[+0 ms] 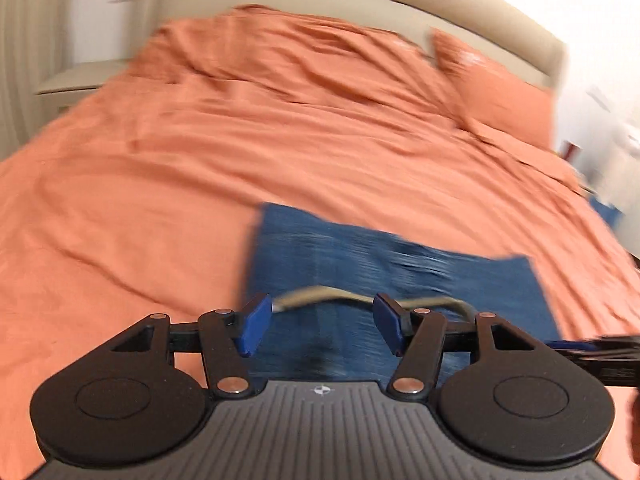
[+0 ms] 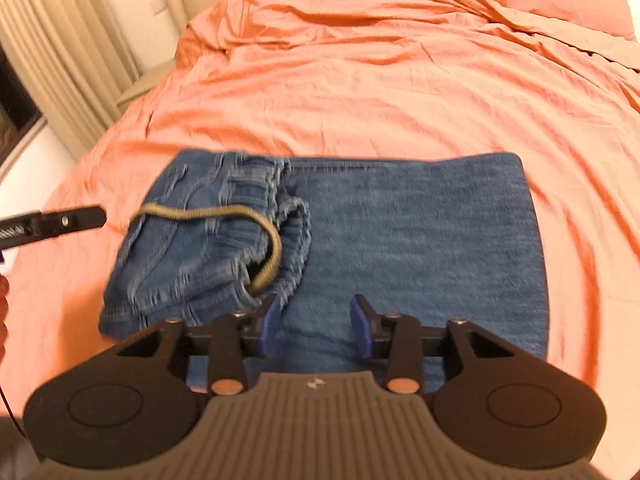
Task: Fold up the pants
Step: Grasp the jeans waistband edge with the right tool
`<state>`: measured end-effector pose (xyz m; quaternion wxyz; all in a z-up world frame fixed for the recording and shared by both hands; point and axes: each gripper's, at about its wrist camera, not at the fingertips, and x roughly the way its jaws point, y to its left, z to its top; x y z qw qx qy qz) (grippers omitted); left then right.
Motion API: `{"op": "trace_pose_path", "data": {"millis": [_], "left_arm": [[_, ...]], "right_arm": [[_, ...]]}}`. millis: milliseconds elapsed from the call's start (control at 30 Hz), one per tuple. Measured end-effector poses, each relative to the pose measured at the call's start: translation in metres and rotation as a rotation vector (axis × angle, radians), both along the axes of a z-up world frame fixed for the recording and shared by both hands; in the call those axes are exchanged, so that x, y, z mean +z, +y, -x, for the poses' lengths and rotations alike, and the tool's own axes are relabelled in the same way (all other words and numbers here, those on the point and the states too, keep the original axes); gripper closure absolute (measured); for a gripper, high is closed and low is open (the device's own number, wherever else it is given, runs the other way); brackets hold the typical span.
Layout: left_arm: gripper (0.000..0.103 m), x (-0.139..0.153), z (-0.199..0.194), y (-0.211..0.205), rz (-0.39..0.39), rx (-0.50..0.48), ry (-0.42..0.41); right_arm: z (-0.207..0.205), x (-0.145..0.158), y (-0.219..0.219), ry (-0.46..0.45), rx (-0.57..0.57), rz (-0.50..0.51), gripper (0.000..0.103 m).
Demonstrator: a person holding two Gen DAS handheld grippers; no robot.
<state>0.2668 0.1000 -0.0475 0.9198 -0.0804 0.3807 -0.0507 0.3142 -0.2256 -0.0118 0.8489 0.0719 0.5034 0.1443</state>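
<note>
- The pants, blue denim, are seen lying folded into a compact block on the orange bed, near the edge closest to both cameras.
- The waistband end is laid on top at the left of the block in the right wrist view, bunched and uneven, with a tan cord looping loose across it.
- Risk, as judged: the bunched waistband may spring up or slide off the layer beneath, since nothing is pressing on it; the block would then lose its shape.
- Risk, as judged: the loose cord could be snagged by a finger passing close over it, and the top layer dragged out of place.
- Risk, as judged: the soft, creased bedding gives little support, so a push to flatten the pile could shift the whole block instead.
- The left hand-held gripper is seen with its jaws parted roughly halfway; nothing is gripped, and denim and cord are seen beyond the gap. The view is blurred.
- The right hand-held gripper is seen with its jaws parted moderately, less wide than the left; nothing is held, and it hangs over the near edge of the pants. Contact with the cloth cannot be told.
</note>
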Motion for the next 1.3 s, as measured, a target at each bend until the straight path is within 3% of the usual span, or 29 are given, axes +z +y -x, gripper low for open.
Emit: {"op": "trace_pose_path", "data": {"millis": [200, 367, 500, 600, 733, 800, 867, 1067, 1200, 1300], "left_arm": [[0.039, -0.033, -0.021, 0.031, 0.072, 0.125, -0.006], [0.039, -0.043, -0.031, 0.039, 0.061, 0.135, -0.038], [0.039, -0.051, -0.037, 0.051, 0.153, 0.130, -0.050], [0.039, -0.058, -0.047, 0.054, 0.172, 0.126, -0.033], [0.039, -0.063, -0.051, 0.054, 0.188, 0.114, -0.019], [0.039, -0.060, -0.049, 0.054, 0.184, 0.106, -0.034], [0.039, -0.054, -0.046, 0.054, 0.187, 0.098, -0.054], [0.044, -0.045, -0.039, 0.050, 0.221, 0.046, -0.068], [0.044, -0.054, -0.044, 0.041, 0.183, 0.031, -0.017], [0.044, -0.066, -0.047, 0.040, 0.186, 0.025, 0.025]], "right_arm": [[-0.034, -0.007, 0.020, 0.009, -0.044, -0.114, 0.063], [-0.067, -0.028, 0.033, 0.056, -0.074, -0.183, 0.055], [-0.093, -0.044, 0.032, 0.083, -0.141, -0.270, 0.056], [-0.110, -0.042, 0.038, 0.042, -0.140, -0.264, 0.056], [-0.131, -0.056, 0.052, 0.087, -0.109, -0.239, 0.056], [-0.130, -0.057, 0.055, 0.093, -0.096, -0.270, 0.081], [-0.121, -0.044, 0.057, 0.039, -0.063, -0.280, 0.093], [-0.089, -0.006, 0.027, 0.015, -0.093, -0.414, 0.095], [-0.086, -0.040, 0.019, 0.115, -0.173, -0.360, 0.095], [-0.087, -0.063, 0.017, 0.141, -0.211, -0.336, 0.095]]}}
